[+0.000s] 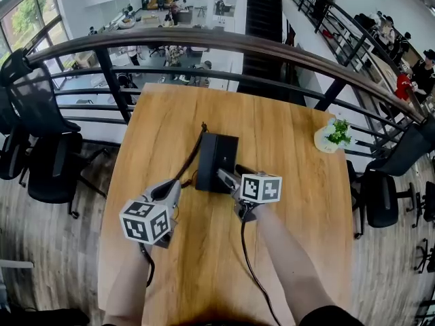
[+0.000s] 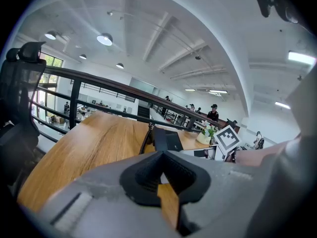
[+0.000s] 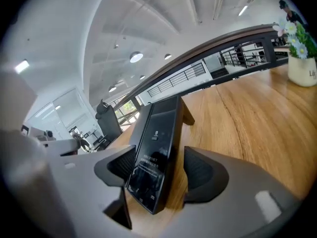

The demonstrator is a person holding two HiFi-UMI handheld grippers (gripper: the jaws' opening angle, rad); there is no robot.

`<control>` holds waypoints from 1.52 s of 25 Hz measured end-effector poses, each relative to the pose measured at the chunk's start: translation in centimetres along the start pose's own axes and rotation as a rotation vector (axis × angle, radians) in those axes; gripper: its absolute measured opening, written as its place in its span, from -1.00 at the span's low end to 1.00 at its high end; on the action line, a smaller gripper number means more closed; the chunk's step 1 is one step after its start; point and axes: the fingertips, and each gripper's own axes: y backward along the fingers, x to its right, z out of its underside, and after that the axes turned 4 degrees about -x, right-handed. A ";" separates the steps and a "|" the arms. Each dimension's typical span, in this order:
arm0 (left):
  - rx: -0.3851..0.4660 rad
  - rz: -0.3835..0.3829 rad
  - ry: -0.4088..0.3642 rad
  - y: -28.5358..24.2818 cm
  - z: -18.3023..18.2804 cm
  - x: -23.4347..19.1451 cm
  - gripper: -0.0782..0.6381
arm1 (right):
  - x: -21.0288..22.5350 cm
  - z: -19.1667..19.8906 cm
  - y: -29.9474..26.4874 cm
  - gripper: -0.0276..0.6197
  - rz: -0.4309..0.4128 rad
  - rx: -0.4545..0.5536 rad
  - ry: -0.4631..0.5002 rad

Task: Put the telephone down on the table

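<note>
- Right gripper (image 1: 225, 177): jaws stand wide apart. The telephone (image 1: 216, 160) has its near end between them; nothing is clamped. In the right gripper view, bare wood shows between the right-hand pad (image 3: 199, 170) and the telephone's edge. The left-hand pad sits close against the other edge; I cannot tell whether it touches.
- Telephone (image 3: 156, 152): a black slab with a glossy face, lying on the table (image 1: 299, 202) straight ahead of the right gripper's jaws. Its length runs away from the tool. A foot at its far end rests on the wood.
- Left gripper (image 1: 174, 184): jaws together at the tips, holding nothing. In the left gripper view (image 2: 161, 155) only a sliver of tabletop shows through the hollow between the dark pads.
- The telephone (image 2: 166, 140) is ahead of the left gripper and a little to its right, apart from it.
- Coiled cord (image 1: 194, 151): runs along the telephone's left side and passes just ahead of the left gripper's tips. Its far end curls up beyond the telephone.
- Both grippers point slightly downward at the tabletop, side by side and near each other. The right one's marker cube (image 2: 228, 139) shows at the right of the left gripper view.
- Potted plant (image 1: 333, 136): small white pot, well off to the right of the right gripper, near the table's far right edge.
- Railing (image 1: 224, 43): a curved dark rail past the table's far edge, beyond both tools.
- Office chairs (image 1: 47, 148): black, on the floor well to the left of the left gripper.
</note>
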 end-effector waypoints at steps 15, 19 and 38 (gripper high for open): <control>0.017 -0.008 0.002 7.6 2.4 4.6 -0.78 | -7.0 1.2 9.5 -0.51 -0.020 0.128 0.134; 0.029 0.002 0.016 10.1 3.5 6.6 -0.78 | -9.1 2.3 12.1 -0.60 -0.035 0.144 0.116; 0.040 -0.086 0.076 19.1 12.7 15.9 -0.78 | -17.2 10.3 21.7 -0.91 -0.177 0.112 0.287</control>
